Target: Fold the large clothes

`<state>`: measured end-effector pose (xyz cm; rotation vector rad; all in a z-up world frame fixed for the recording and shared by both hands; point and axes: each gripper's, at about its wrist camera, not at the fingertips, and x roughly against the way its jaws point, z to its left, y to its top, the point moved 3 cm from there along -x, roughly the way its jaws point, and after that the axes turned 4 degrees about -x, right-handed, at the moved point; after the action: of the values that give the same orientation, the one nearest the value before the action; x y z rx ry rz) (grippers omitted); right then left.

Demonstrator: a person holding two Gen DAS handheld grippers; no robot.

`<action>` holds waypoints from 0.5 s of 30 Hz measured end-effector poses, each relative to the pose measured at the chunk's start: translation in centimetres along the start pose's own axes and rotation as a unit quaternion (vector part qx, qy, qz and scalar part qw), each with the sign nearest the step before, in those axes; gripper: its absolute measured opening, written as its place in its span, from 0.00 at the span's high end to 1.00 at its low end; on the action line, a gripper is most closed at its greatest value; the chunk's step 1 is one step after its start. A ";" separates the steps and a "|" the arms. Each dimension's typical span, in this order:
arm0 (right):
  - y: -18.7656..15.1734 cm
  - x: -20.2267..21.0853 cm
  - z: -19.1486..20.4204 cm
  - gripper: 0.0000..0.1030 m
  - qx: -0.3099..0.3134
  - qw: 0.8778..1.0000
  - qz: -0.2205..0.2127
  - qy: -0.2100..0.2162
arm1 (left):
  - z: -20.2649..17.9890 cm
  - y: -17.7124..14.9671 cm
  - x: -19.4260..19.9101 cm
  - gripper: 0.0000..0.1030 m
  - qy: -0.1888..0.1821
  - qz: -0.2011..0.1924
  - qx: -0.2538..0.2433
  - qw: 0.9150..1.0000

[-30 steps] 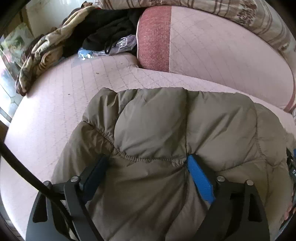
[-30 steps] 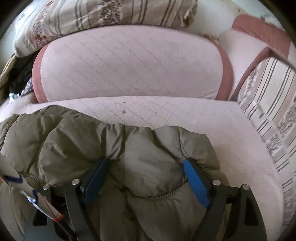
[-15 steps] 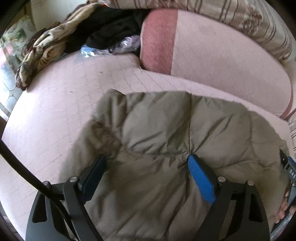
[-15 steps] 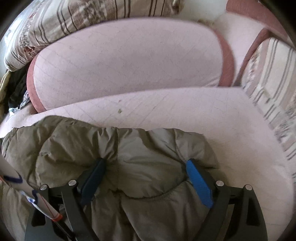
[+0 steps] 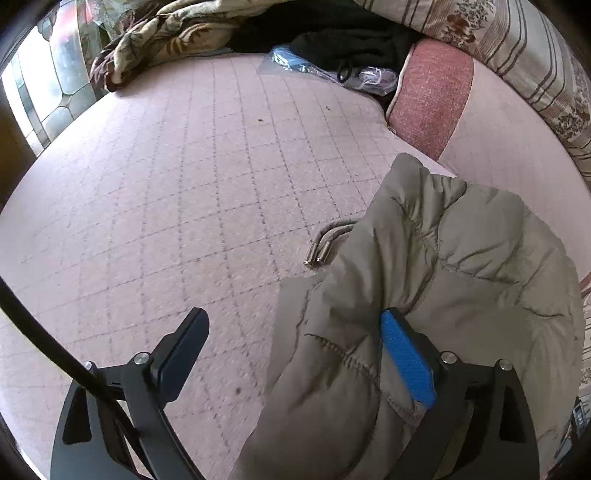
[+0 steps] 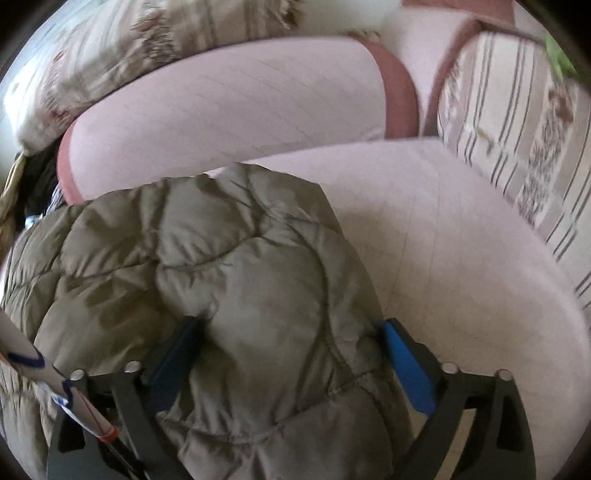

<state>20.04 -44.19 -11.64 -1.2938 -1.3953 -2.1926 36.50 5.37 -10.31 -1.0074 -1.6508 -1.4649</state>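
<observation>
An olive-green quilted puffer jacket (image 5: 443, 280) lies bunched on a pale pink quilted sofa seat (image 5: 184, 184). In the left wrist view my left gripper (image 5: 291, 325) is open; the jacket's edge lies over its right blue finger (image 5: 404, 354), and its left finger (image 5: 183, 350) is over bare seat. A drawcord with metal tips (image 5: 321, 251) pokes out from under the jacket. In the right wrist view the jacket (image 6: 229, 266) fills the lower left, and my right gripper (image 6: 291, 332) is wide open with padded fabric bulging between its jaws.
A pink back cushion with a red end (image 5: 432, 96) stands behind the jacket. Striped floral pillows (image 6: 517, 147) lie at the right and on top. A patterned blanket (image 5: 166, 33), dark clothes (image 5: 351, 37) and a plastic bag (image 5: 332, 70) pile at the far left end.
The left gripper has swung left, so the jacket now lies at its right side with bare seat ahead. The jacket has bunched up and moved left in the right view.
</observation>
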 end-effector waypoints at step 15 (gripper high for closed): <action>0.7 4.1 -3.5 0.04 -0.048 0.999 -0.002 0.024 | 1.3 -1.4 5.0 0.09 -0.019 -0.006 -0.013 1.000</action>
<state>16.15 -46.47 -8.60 -1.2627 -1.2908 -2.3029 32.99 7.09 -6.61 -1.0459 -1.6711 -1.4874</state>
